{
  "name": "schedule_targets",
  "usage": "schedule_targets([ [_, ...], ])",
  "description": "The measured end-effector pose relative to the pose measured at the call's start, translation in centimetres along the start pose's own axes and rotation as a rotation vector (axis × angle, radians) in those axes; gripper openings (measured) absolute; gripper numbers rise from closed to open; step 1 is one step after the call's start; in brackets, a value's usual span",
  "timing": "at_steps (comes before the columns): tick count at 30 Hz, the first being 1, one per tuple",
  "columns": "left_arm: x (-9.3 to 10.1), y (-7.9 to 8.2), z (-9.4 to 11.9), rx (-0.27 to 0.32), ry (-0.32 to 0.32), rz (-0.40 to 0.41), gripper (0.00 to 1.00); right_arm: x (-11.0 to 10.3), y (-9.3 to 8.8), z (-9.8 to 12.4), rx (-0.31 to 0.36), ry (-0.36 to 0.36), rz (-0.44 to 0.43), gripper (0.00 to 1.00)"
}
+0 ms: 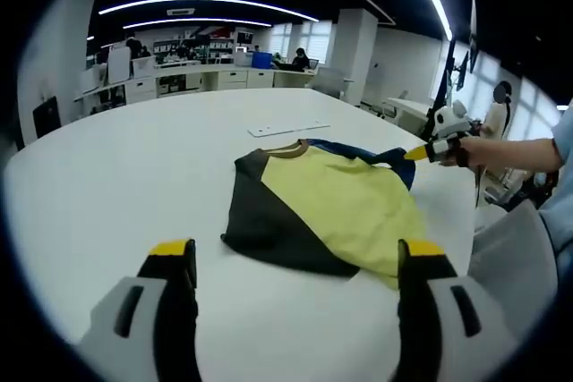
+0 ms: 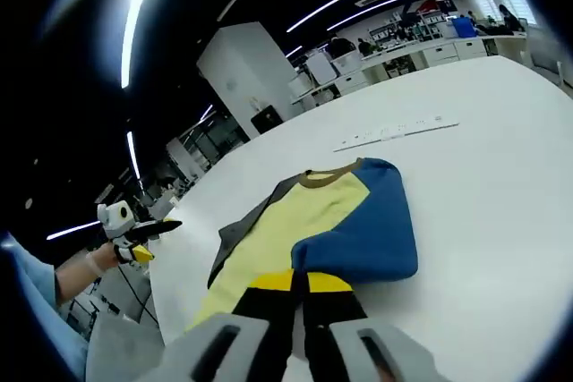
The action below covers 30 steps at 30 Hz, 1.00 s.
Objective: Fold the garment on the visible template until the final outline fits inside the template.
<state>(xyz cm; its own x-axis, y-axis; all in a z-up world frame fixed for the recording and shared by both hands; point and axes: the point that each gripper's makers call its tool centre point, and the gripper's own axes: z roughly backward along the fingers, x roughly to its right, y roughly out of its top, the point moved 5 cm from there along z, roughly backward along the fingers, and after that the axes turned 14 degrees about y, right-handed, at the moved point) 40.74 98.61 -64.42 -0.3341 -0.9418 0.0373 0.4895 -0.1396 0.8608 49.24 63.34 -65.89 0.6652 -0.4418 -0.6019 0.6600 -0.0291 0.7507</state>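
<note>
Your left gripper [image 1: 296, 261] is hovering with its yellow-tipped jaws spread wide over the white round table [image 1: 134, 176], the yellow, black and blue short-sleeved shirt [image 1: 327, 207] lying just beyond them. Your right gripper [image 2: 299, 282] is pinching its jaws closed on the shirt's near edge. An open-plan office with desks [image 1: 192, 73] is stretching behind.

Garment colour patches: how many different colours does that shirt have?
4: yellow across the garment, dark grey on one sleeve side, blue on the other, and a brown collar. More may be hidden underneath.
</note>
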Motion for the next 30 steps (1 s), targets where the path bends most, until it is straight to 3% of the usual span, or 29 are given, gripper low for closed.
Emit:
schedule_targets([
  [10,-0.1,-0.1,0.0,0.004,-0.003,0.010,0.90,-1.8,3.6,-3.4,-0.004,0.031,0.085,0.00],
  [23,-0.6,-0.8,-0.1,-0.006,0.002,0.037,0.89,-3.2,2.0,-8.5,-0.074,0.072,0.106,0.00],
  [30,-0.4,-1.0,-0.3,-0.009,-0.005,0.044,0.89,-2.2,0.5,-10.4,-0.117,0.057,0.104,0.00],
])
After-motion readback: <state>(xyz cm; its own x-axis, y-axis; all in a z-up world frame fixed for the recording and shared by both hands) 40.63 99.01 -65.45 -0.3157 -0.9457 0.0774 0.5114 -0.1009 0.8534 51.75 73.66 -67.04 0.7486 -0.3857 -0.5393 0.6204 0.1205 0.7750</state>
